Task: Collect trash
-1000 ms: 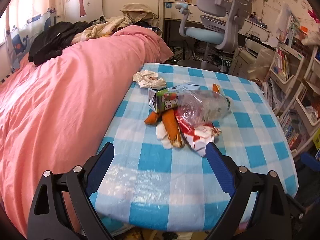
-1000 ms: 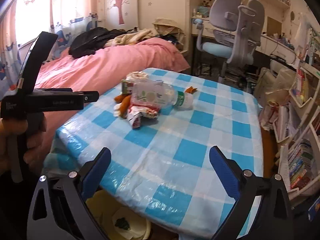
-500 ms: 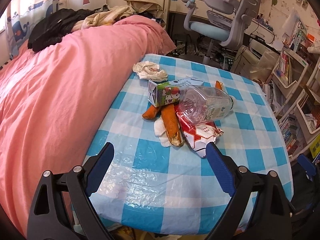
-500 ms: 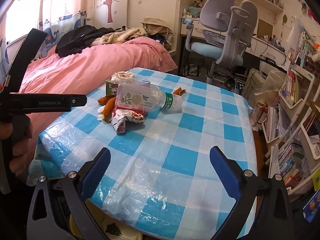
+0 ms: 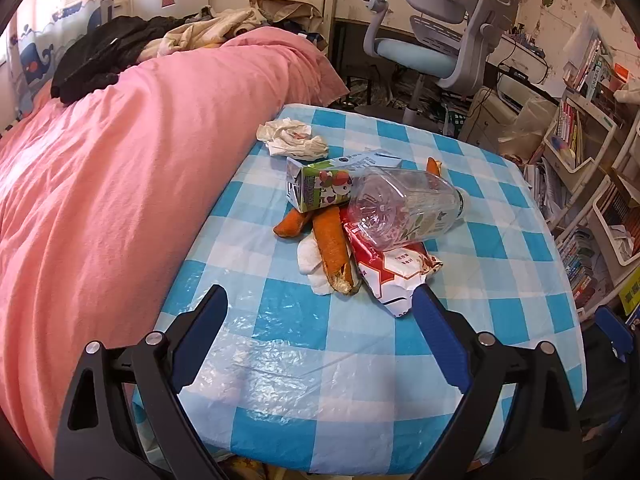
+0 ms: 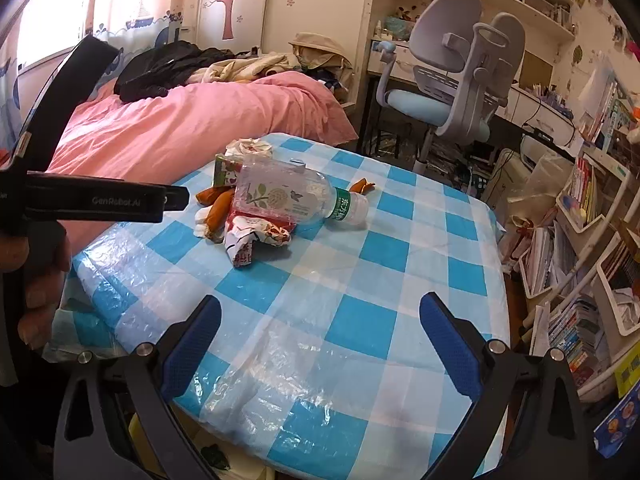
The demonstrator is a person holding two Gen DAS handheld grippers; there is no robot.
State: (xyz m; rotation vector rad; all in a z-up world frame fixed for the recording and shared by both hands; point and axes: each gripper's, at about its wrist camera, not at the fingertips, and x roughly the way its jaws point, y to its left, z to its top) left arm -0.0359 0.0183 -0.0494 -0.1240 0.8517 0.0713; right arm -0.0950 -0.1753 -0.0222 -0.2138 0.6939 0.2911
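Note:
A heap of trash lies on the blue checked table [image 5: 500,320]: a clear plastic bottle [image 5: 404,208] [image 6: 288,194] on its side, a juice carton [image 5: 320,190], orange peels [image 5: 332,248], a red-and-white wrapper [image 5: 390,272] [image 6: 256,236], white tissue under them, and a crumpled tissue [image 5: 292,138] further back. My left gripper [image 5: 320,300] hangs open just in front of the heap, its right fingertip by the wrapper's near end. My right gripper [image 6: 320,312] stands open over the table's near part, well short of the heap. Neither holds anything.
A bed with a pink duvet [image 5: 120,160] presses against the table's left side. A grey office chair [image 5: 448,36] stands behind the table, with bookshelves [image 5: 592,152] along the right. A yellowish bin [image 6: 224,456] shows under the table's near edge. A hand [image 6: 36,280] holds the left gripper's handle.
Both grippers have moved forward and a little higher over the table, so the trash heap looks closer. Both stay open. The trash has not moved.

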